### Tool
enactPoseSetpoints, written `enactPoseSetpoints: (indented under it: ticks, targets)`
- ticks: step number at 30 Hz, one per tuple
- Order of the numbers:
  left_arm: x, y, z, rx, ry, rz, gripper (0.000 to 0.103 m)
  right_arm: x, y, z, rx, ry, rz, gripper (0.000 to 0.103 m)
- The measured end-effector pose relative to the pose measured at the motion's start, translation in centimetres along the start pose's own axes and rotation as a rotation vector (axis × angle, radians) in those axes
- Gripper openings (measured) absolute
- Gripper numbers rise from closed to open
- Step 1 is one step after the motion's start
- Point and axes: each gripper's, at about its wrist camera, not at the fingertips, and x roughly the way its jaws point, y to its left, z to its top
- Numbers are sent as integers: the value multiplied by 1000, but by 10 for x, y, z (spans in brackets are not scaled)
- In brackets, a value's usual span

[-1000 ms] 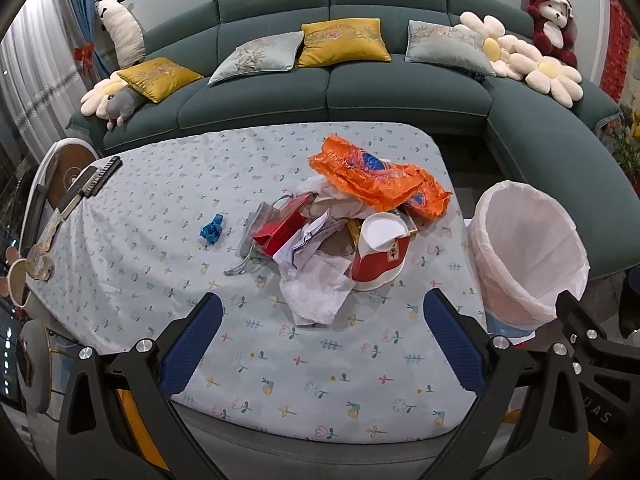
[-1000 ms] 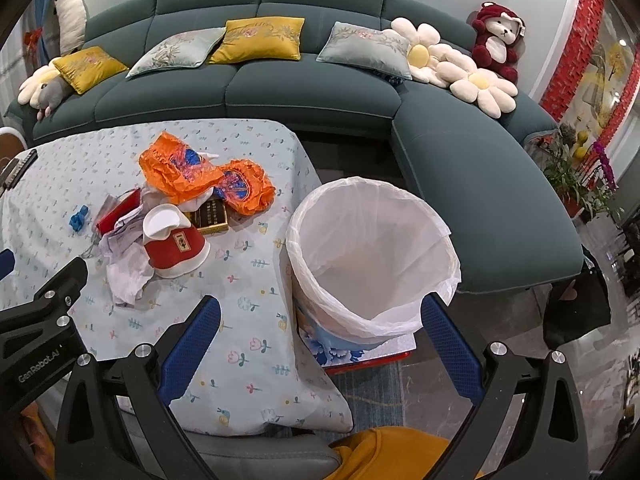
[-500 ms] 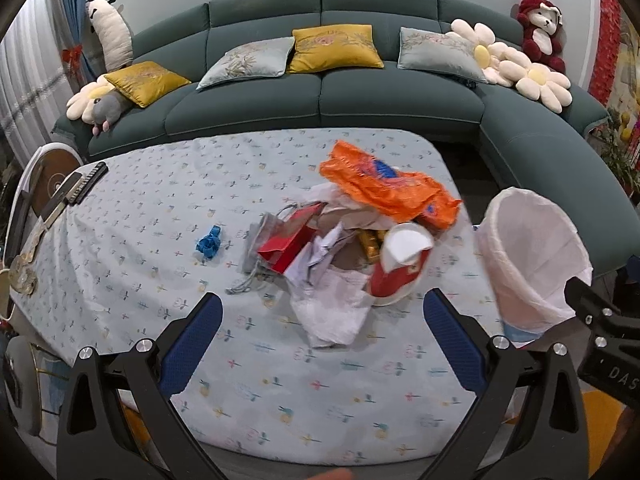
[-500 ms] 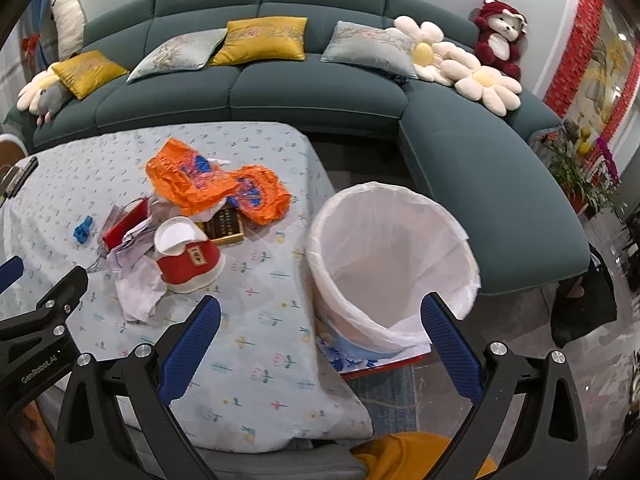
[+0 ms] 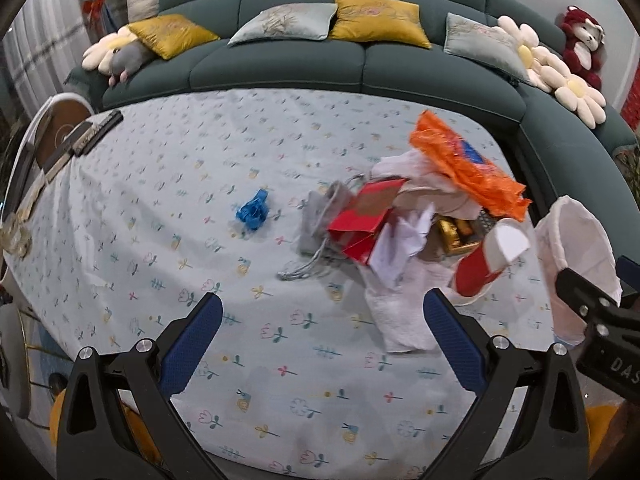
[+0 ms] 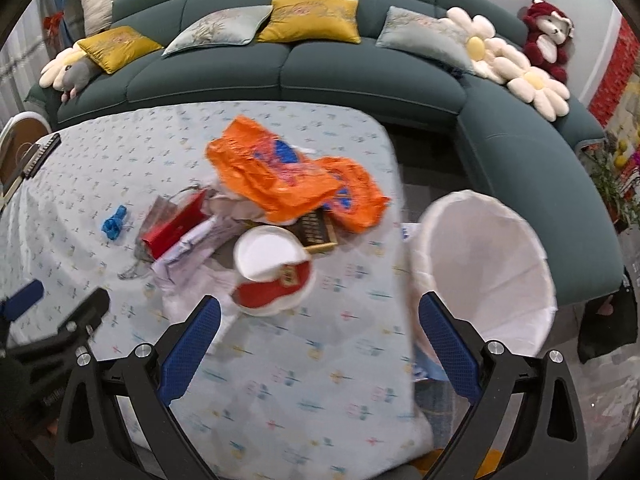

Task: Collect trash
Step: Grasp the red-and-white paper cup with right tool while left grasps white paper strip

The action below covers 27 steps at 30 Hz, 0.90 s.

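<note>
Both grippers hover over near desk edge. Left gripper fingers wide, empty. Right gripper fingers wide, empty. Trash pile mid-right on desk: orange bag on far side, red box at left, red-white cup tipped at near side. Blue scrap apart, left of pile. Lined bin just beside desk's right edge.

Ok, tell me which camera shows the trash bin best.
The right wrist view: the white-lined trash bin shows its whole open mouth and inside, beside the table. The left wrist view catches only part of it at the right edge, behind the right gripper.
</note>
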Motion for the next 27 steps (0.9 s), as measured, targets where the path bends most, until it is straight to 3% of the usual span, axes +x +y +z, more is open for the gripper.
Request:
enactPoseSetpoints:
  ticks: [4, 12, 17, 20, 22, 27]
  targets:
    - [11, 7, 5, 2, 8, 1, 95, 17, 20, 6, 5, 6, 6, 86]
    - [32, 11, 21, 23, 20, -45, 95, 46, 24, 3, 79, 49, 33, 80]
    - [38, 19, 24, -12, 34, -51, 95, 61, 25, 6, 140, 78, 55, 67]
    - [40, 21, 25, -15, 36, -47, 95, 73, 27, 6, 169, 95, 63, 53]
    - [42, 21, 26, -15, 44, -47, 95, 81, 25, 3, 185, 122, 84, 27]
    - [45, 12, 27, -25, 50, -84, 93, 75, 12, -2, 199, 105, 126, 23]
